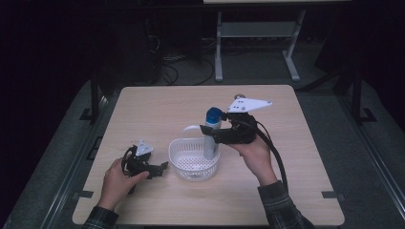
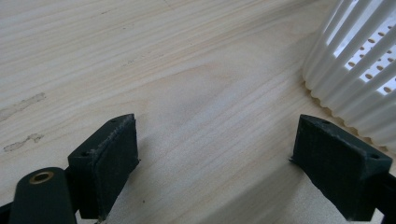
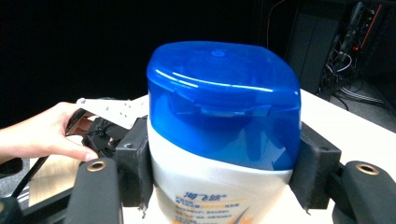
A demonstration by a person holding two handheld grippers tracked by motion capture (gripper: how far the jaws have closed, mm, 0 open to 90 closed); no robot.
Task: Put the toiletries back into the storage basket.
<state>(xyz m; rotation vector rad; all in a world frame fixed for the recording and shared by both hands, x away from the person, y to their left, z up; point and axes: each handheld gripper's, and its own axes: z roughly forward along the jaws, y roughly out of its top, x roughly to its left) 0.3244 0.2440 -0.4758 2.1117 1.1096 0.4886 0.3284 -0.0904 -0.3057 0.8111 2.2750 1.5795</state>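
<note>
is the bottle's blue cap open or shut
Shut: the blue cap sits flush on the bottle, which the right gripper holds.

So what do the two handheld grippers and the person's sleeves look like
Both grippers are black, each with two blocky black jaws whose arms carry brass-ringed holes. The right gripper has a white three-cornered plate on top and a thick black cable. The left gripper bears a smaller grey plate. Both sleeves are dark plaid.
</note>
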